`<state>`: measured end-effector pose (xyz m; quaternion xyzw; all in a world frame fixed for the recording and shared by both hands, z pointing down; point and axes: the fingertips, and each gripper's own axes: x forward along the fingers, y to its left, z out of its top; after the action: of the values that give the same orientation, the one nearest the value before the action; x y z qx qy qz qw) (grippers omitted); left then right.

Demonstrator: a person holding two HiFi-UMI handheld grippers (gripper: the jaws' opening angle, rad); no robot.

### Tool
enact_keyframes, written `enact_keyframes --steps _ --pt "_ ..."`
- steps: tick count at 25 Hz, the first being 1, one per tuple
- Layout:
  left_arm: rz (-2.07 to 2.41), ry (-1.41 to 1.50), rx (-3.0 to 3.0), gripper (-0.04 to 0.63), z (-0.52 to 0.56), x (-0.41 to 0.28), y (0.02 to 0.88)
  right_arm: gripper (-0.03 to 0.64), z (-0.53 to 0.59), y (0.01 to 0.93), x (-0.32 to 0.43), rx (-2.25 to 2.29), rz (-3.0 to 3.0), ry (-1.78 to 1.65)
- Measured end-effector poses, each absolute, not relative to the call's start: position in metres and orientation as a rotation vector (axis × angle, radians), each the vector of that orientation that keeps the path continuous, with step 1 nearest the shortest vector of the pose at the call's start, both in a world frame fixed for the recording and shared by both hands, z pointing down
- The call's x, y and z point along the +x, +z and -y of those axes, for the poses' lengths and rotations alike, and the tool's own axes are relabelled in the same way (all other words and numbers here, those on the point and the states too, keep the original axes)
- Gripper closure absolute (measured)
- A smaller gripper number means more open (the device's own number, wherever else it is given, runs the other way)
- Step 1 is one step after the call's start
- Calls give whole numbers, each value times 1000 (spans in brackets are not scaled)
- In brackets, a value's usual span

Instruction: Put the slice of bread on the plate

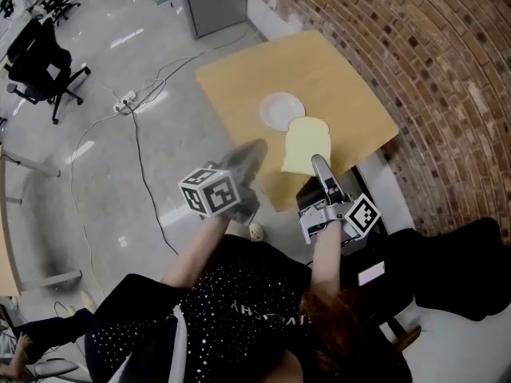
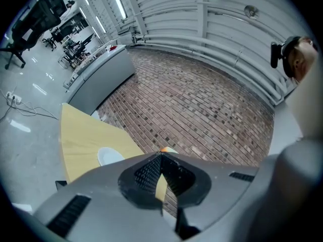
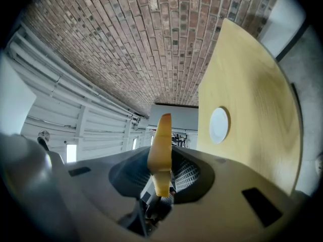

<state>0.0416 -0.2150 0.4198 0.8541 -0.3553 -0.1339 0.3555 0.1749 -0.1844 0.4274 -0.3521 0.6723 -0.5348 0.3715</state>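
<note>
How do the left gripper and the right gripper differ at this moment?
The right gripper is shut on the slice of bread, holding it by one edge; the left gripper has its jaws together with nothing between them. The right gripper reaches in at the table's near edge, while the left gripper hangs to the left of the bread, apart from it. Both point out over the table, where the white plate lies empty.

Left gripper (image 2: 161,157) with jaws closed together, yellow table (image 2: 81,135), white plate (image 2: 108,157) on it, brick wall (image 2: 202,110) beyond

Overhead head view; two close, level gripper views, plate (image 1: 281,110) (image 2: 110,157) (image 3: 219,125) common to all.
</note>
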Motion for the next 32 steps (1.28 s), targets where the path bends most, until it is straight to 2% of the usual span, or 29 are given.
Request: enact_keyframes --steps 15,32 --pt "950 -266 2191 584 203 47 444 520 164 463 175 -939 -1645 -1448" --pt "845 -265 2108 584 311 25 460 520 283 495 162 -1148 -1673 -1531"
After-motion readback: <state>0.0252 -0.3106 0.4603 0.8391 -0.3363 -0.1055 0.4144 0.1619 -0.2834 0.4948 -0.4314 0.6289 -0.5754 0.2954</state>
